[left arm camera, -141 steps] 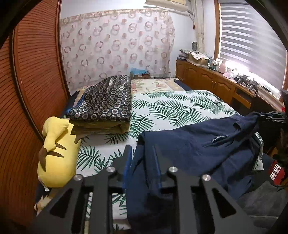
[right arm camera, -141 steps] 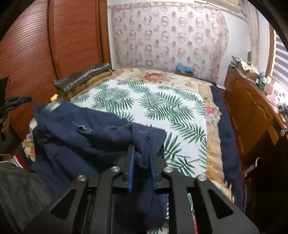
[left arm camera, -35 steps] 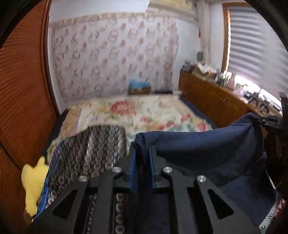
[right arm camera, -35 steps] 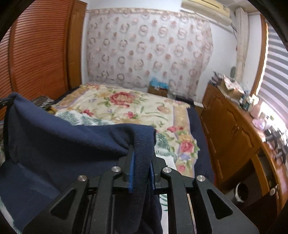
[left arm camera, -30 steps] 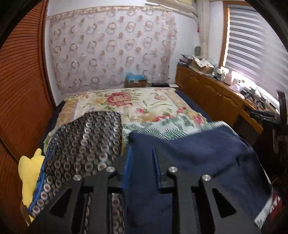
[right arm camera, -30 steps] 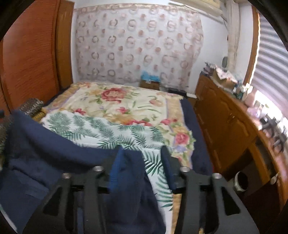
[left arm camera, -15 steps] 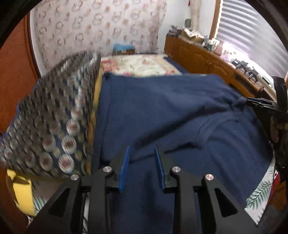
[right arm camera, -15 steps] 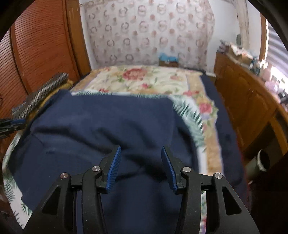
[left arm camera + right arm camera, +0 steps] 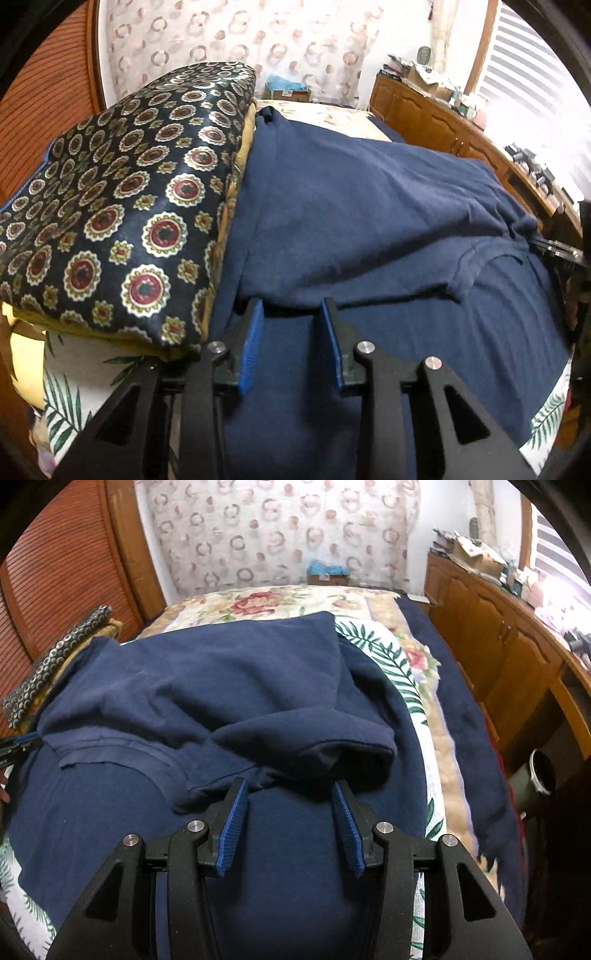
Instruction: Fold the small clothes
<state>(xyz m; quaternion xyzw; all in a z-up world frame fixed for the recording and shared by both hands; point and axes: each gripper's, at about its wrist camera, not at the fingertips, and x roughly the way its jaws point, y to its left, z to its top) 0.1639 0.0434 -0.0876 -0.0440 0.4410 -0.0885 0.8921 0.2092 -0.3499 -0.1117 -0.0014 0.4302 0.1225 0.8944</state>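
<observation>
A navy blue garment [image 9: 369, 229] lies spread on the bed, its far part folded back over the near part. It also shows in the right wrist view [image 9: 221, 686], with a rumpled fold near its right side. My left gripper [image 9: 291, 314] is open and empty, its blue pads just above the cloth at the fold's near left edge. My right gripper [image 9: 288, 797] is open and empty, low over the cloth at the fold's near right edge.
A folded dark patterned quilt [image 9: 122, 199] is stacked along the garment's left side, with a yellow plush [image 9: 22, 354] below it. The leaf-print bedspread [image 9: 395, 664] lies under the garment. A wooden cabinet [image 9: 498, 638] runs along the right.
Both grippers carried the garment's edge up and forward over the bed, laid it down, and opened. The cloth now lies flat and both grippers are empty.
</observation>
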